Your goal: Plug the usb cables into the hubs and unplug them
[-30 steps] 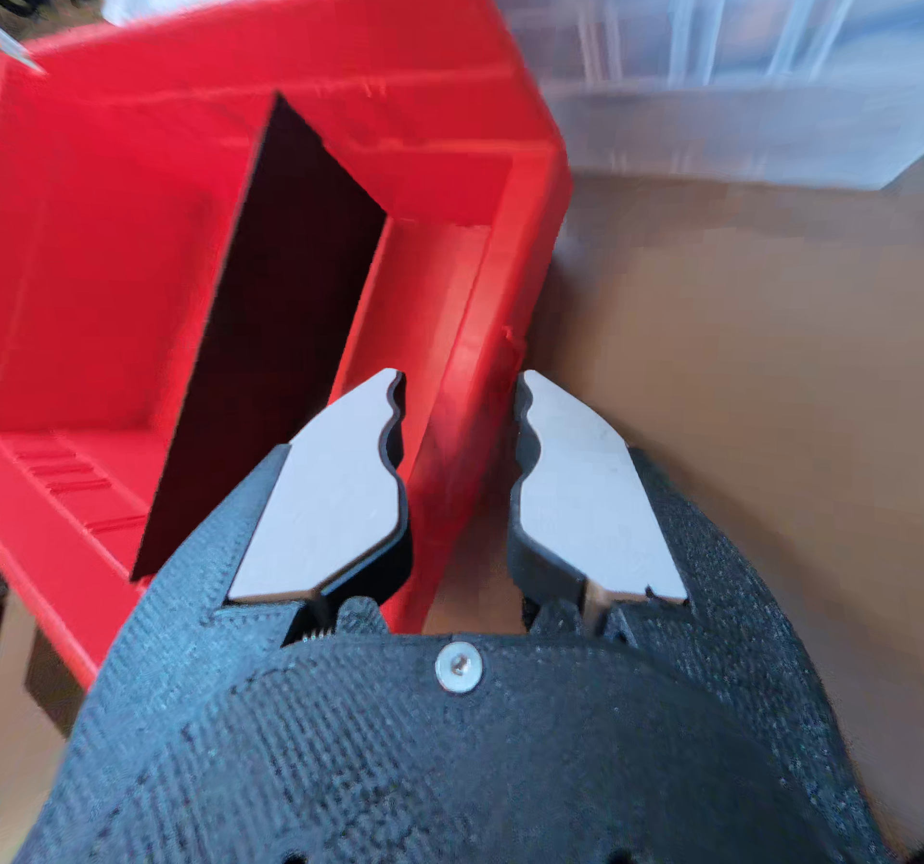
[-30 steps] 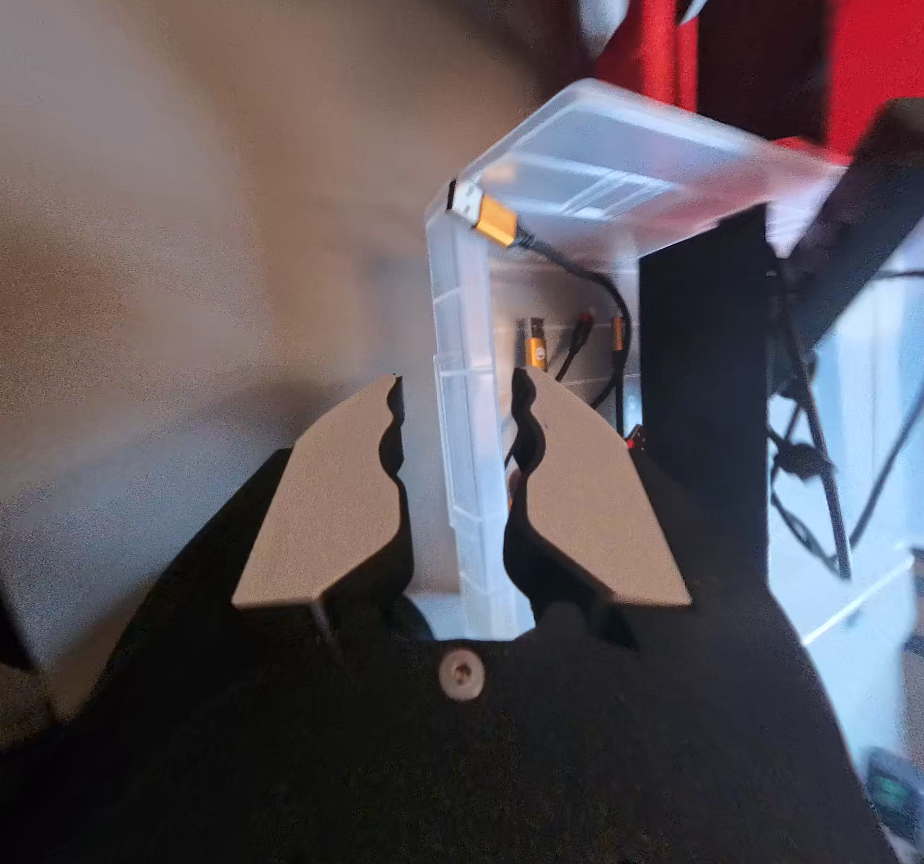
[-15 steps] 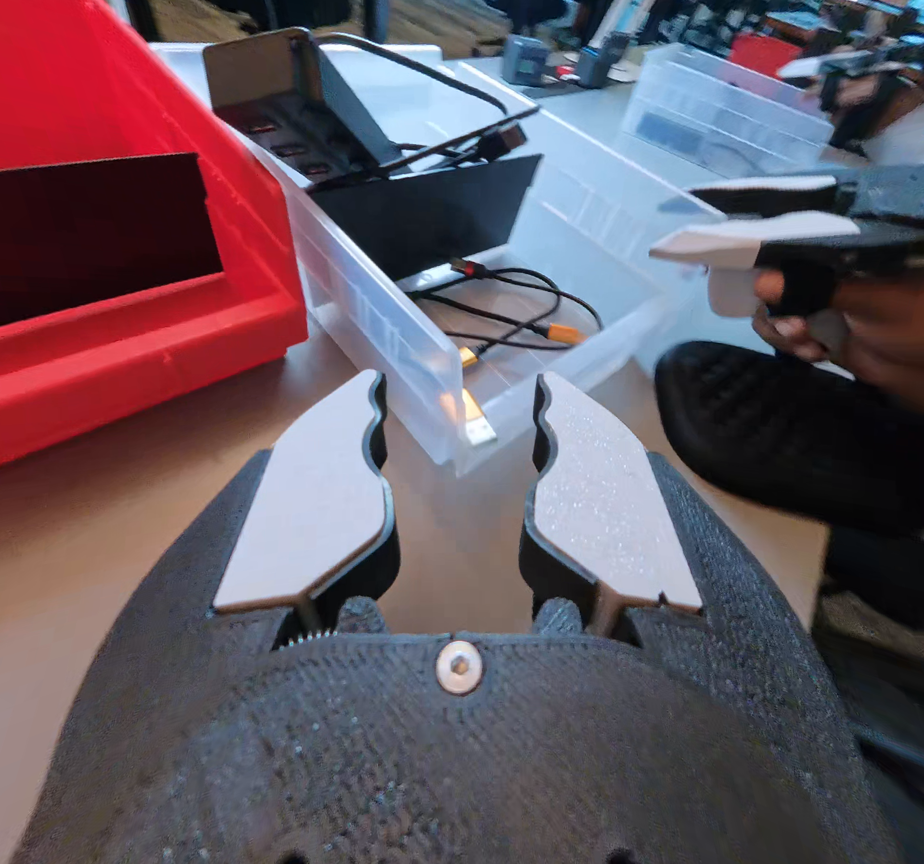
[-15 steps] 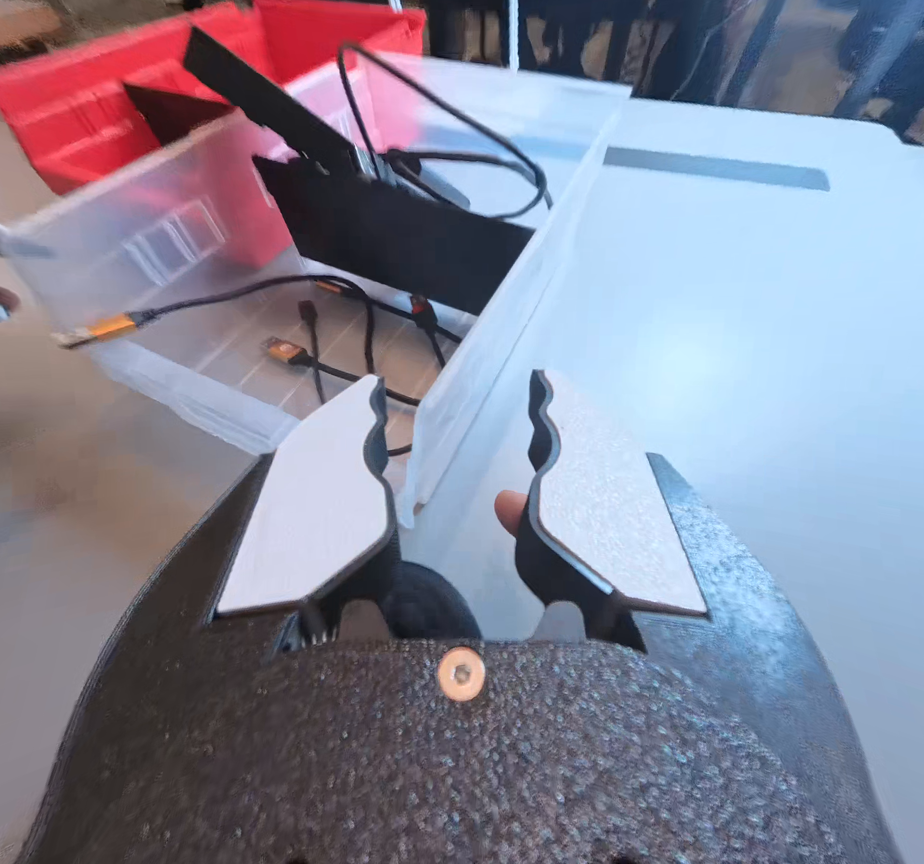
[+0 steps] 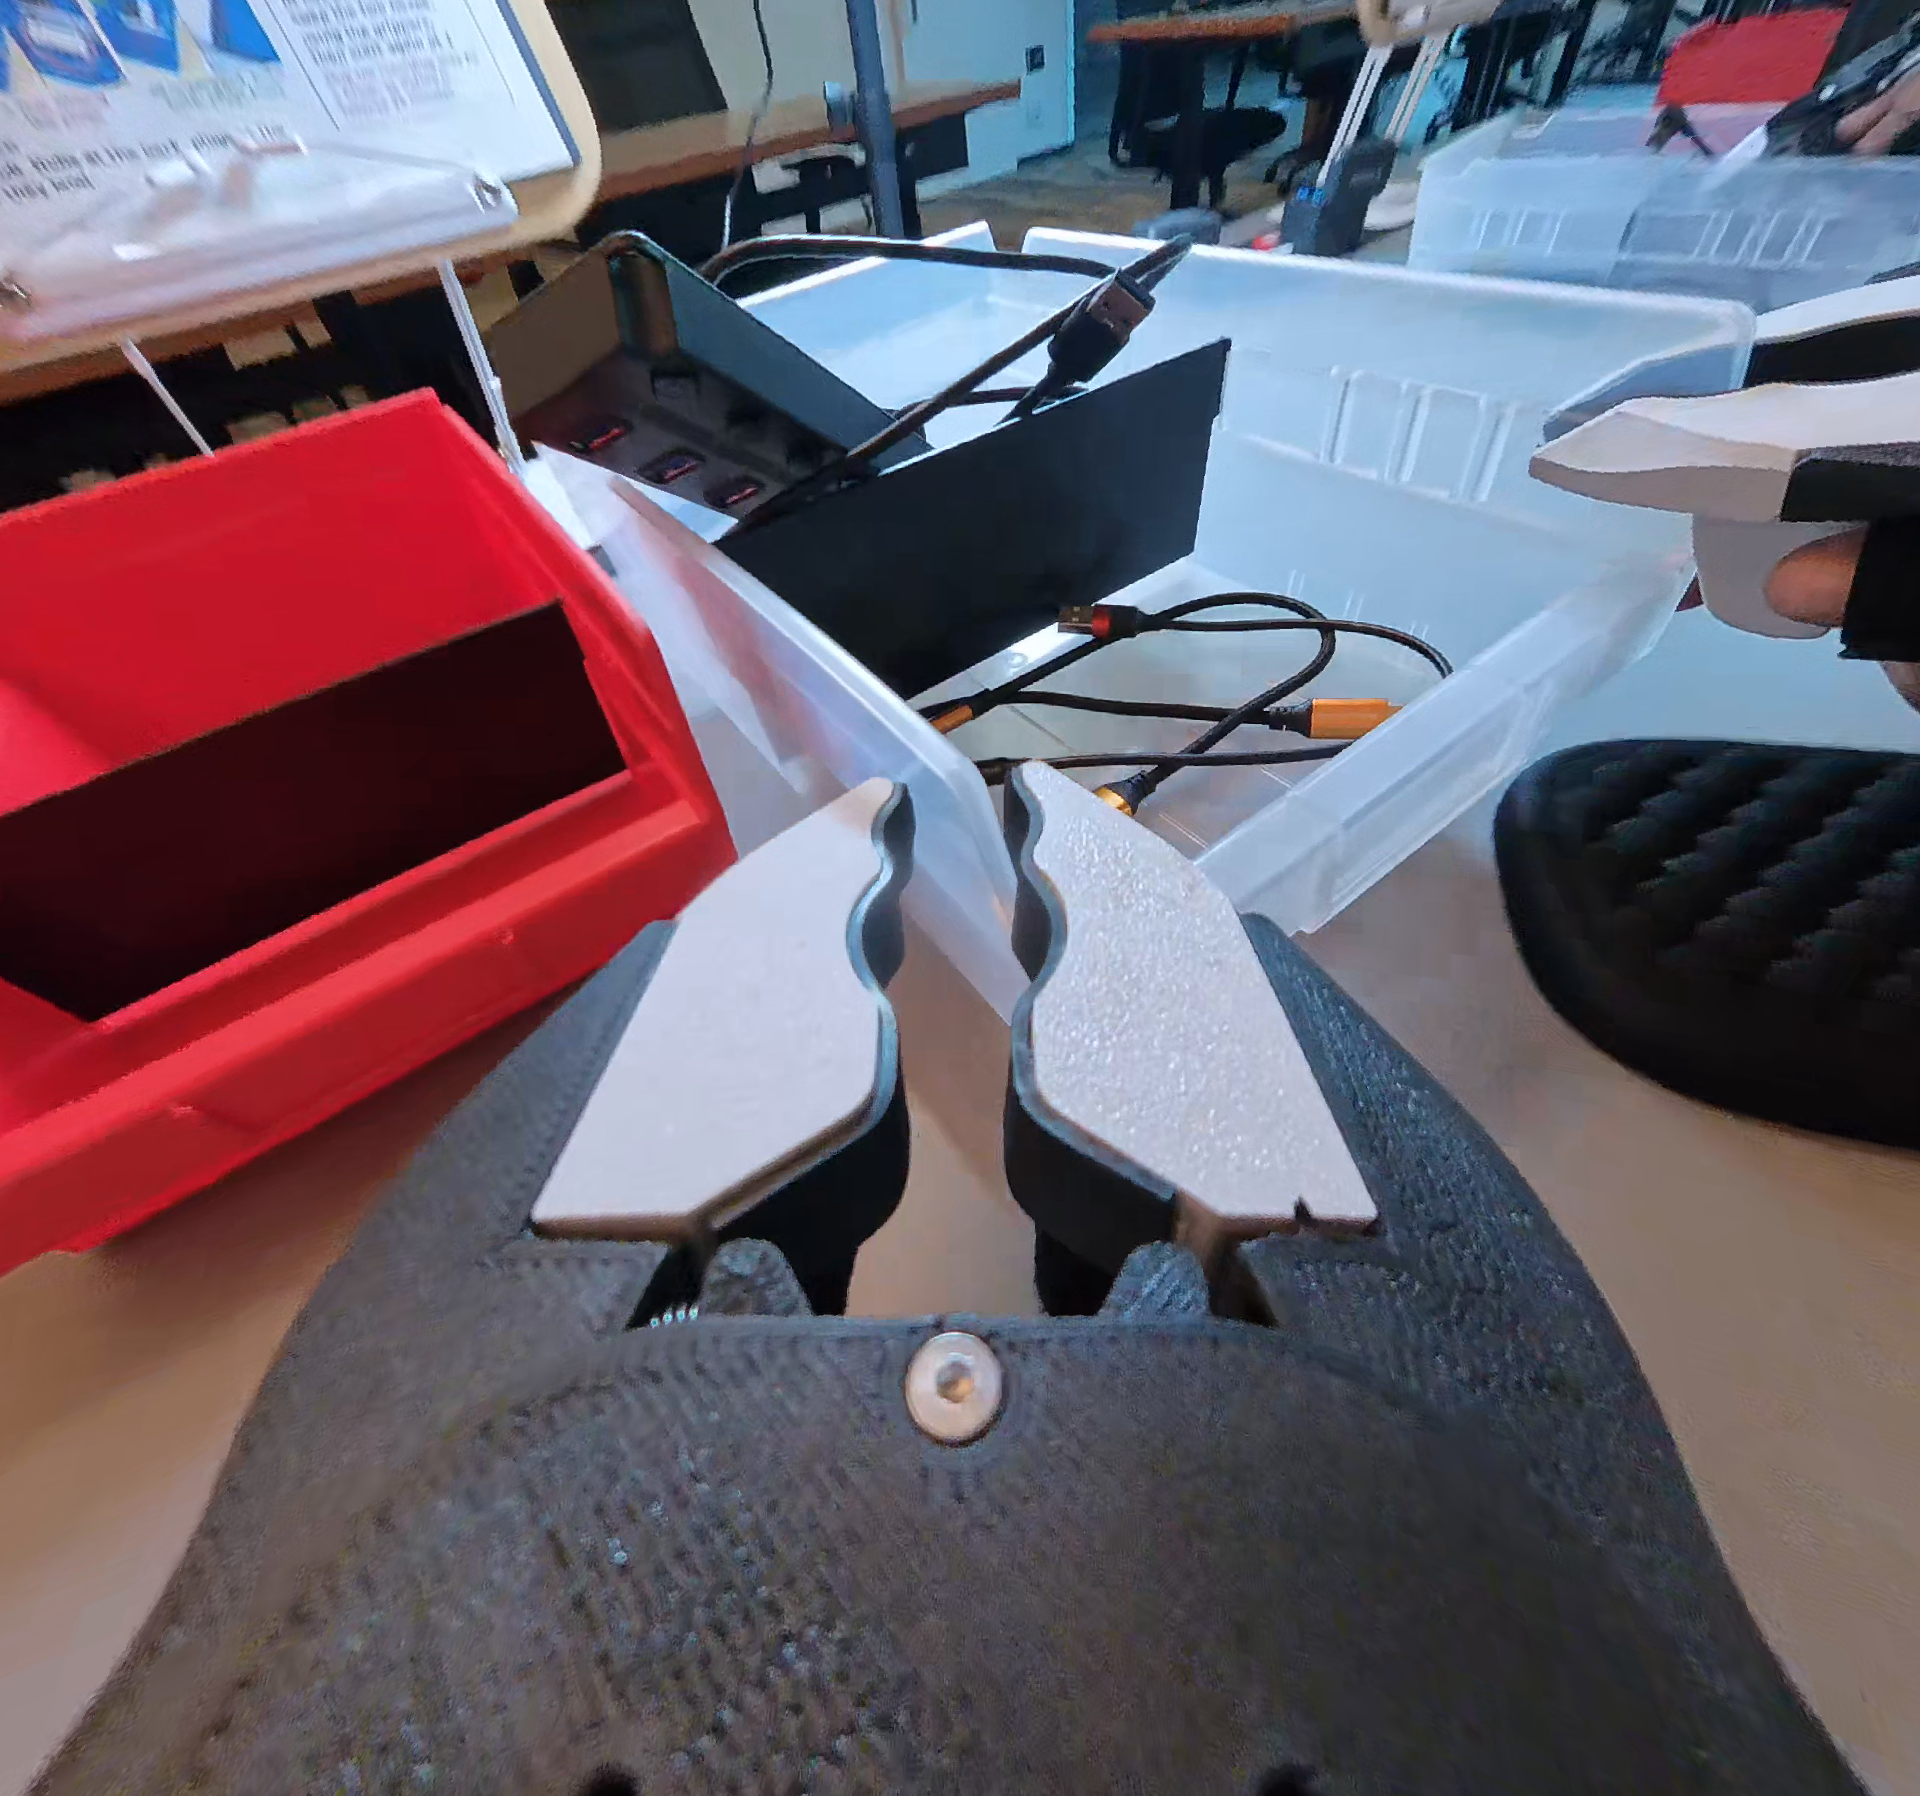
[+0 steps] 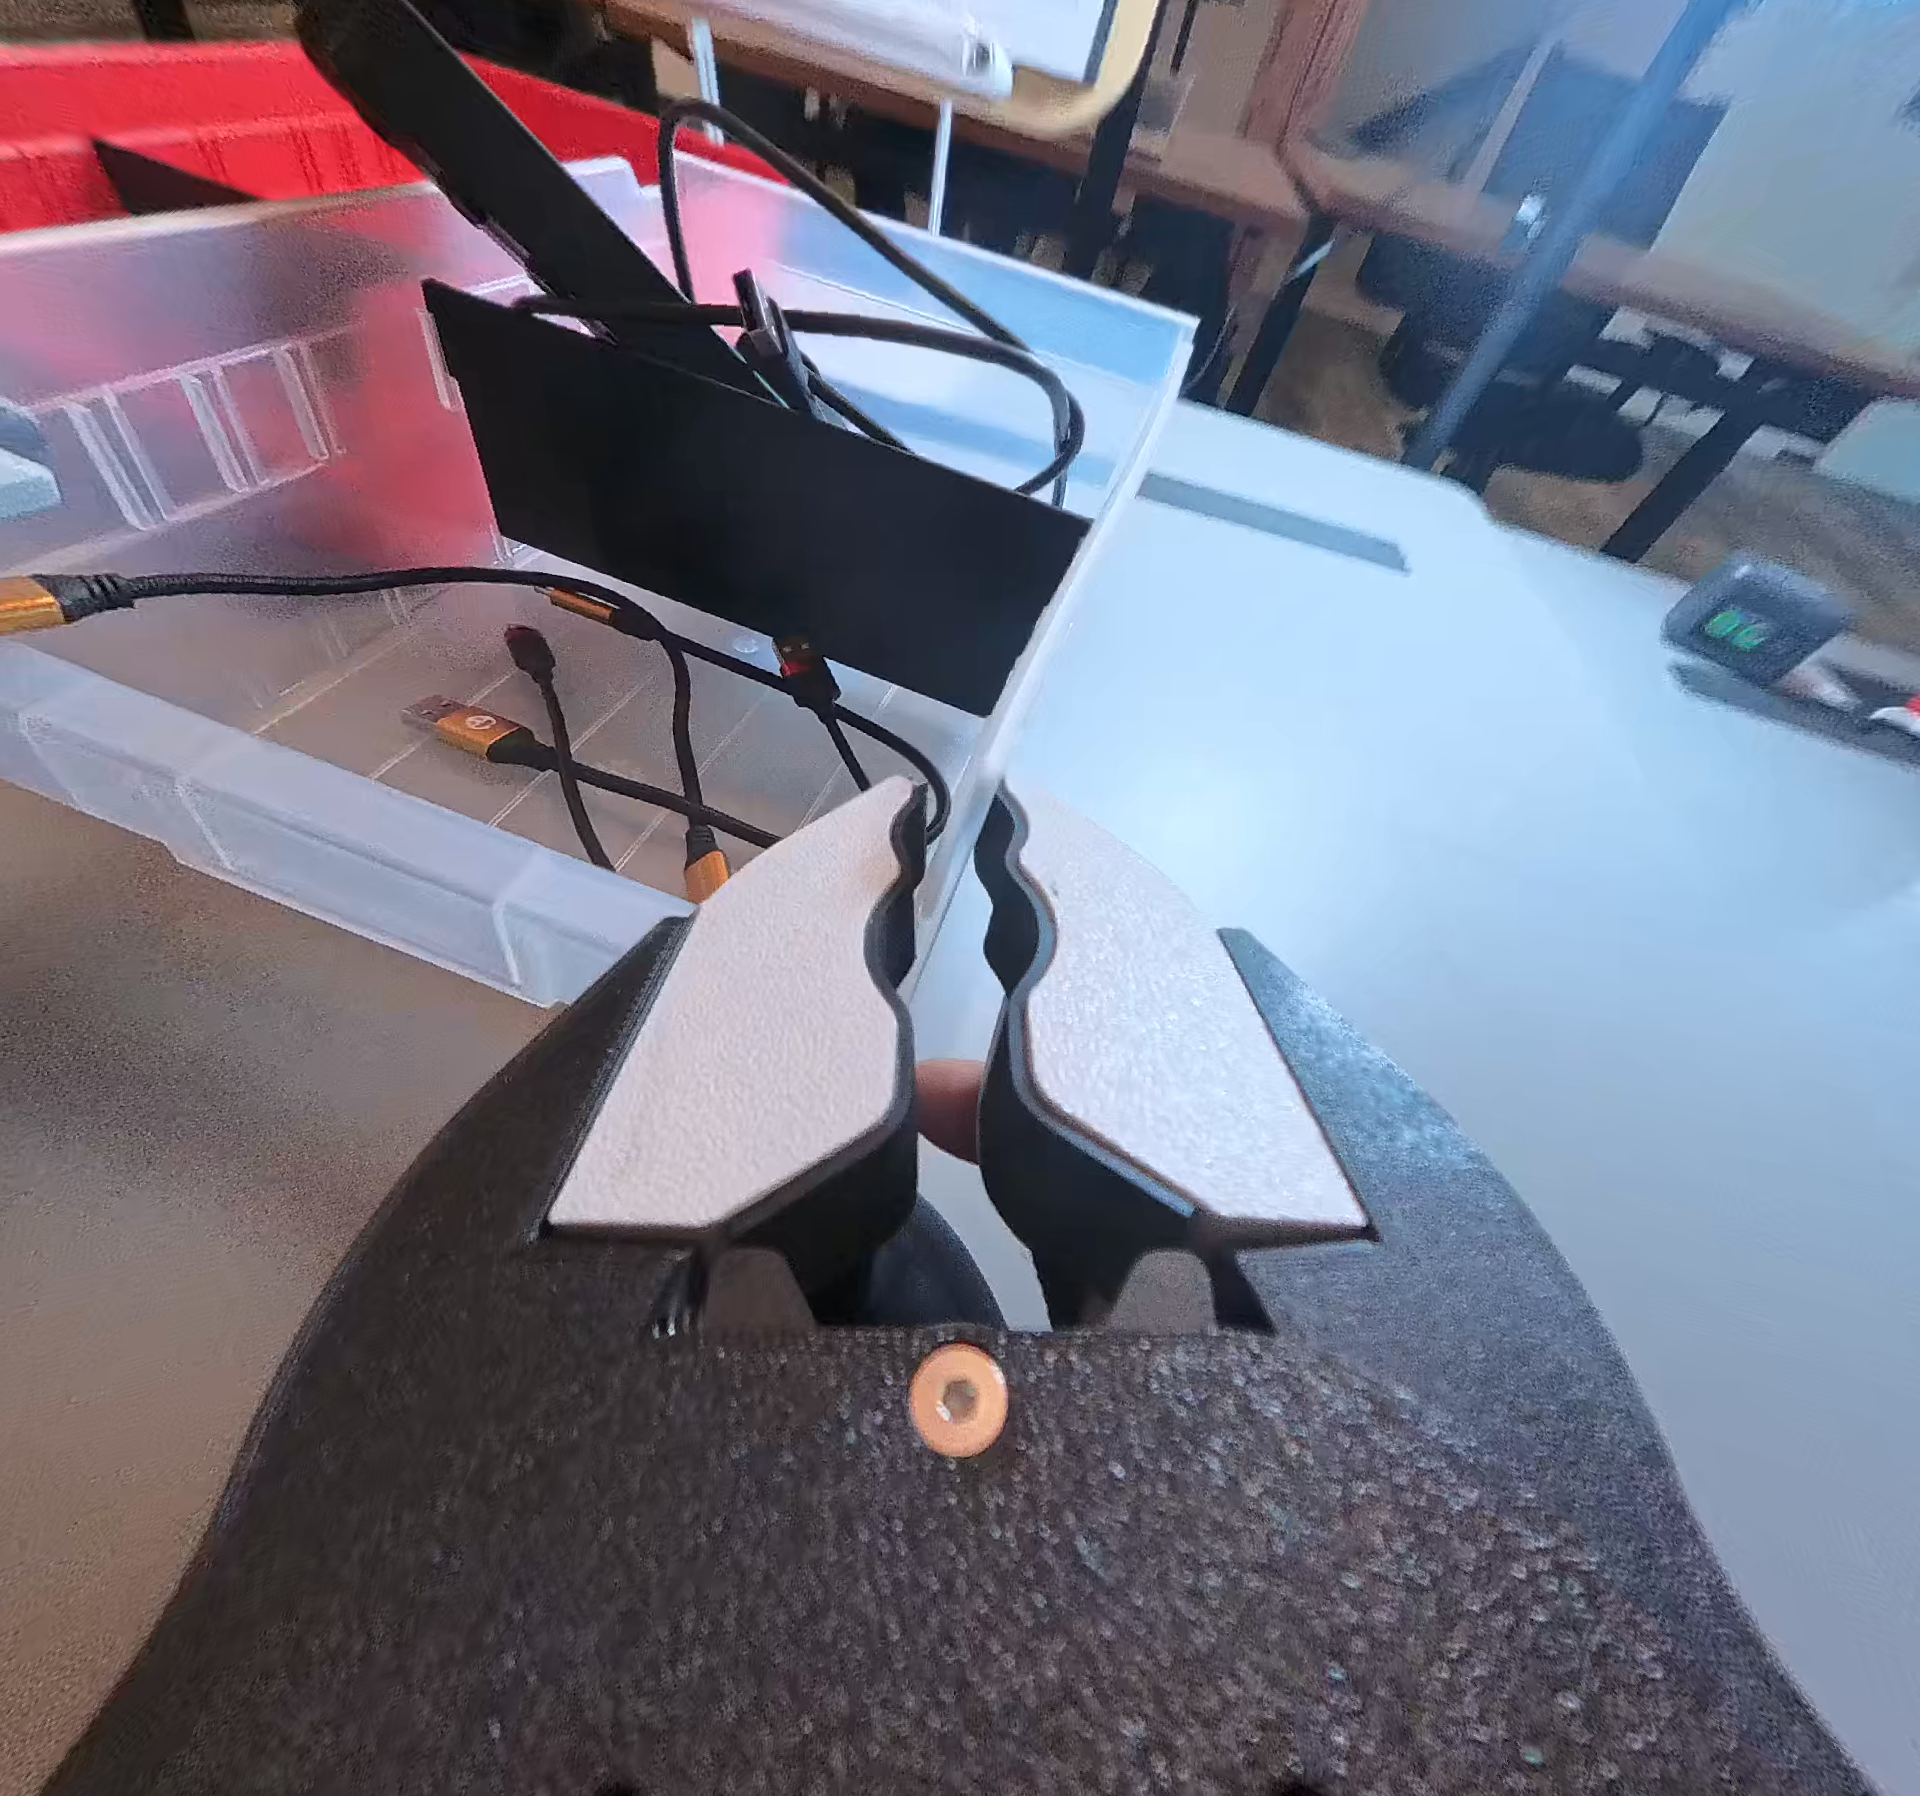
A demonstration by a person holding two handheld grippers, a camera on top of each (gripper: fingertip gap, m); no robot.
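Observation:
A clear plastic bin [image 5: 1455,759] sits on the table with a black divider [image 5: 987,520] across it. A black USB hub [image 5: 675,416] leans on the divider in the back part, with a black cable plugged near it. Several black USB cables with orange plugs [image 5: 1351,712] and a red plug [image 5: 1091,619] lie loose in the front part. My left gripper [image 5: 958,790] is shut on the bin's left wall. My right gripper [image 6: 956,801] is shut on the bin's right wall [image 6: 1039,686]. One orange plug [image 6: 26,603] hangs over the far wall.
A red bin [image 5: 312,707] with a dark divider stands right against the clear bin's left side. A sign board [image 5: 260,32] on thin posts stands behind. A black padded object [image 5: 1714,915] lies at the right. A small device with a green display [image 6: 1756,624] sits on the white table. My right fingertips sit around 20 centimeters from my left ones.
Both grippers' jaws have narrowed from a wide gap onto the clear bin's side walls. Both views have steadied and now look along the bin.

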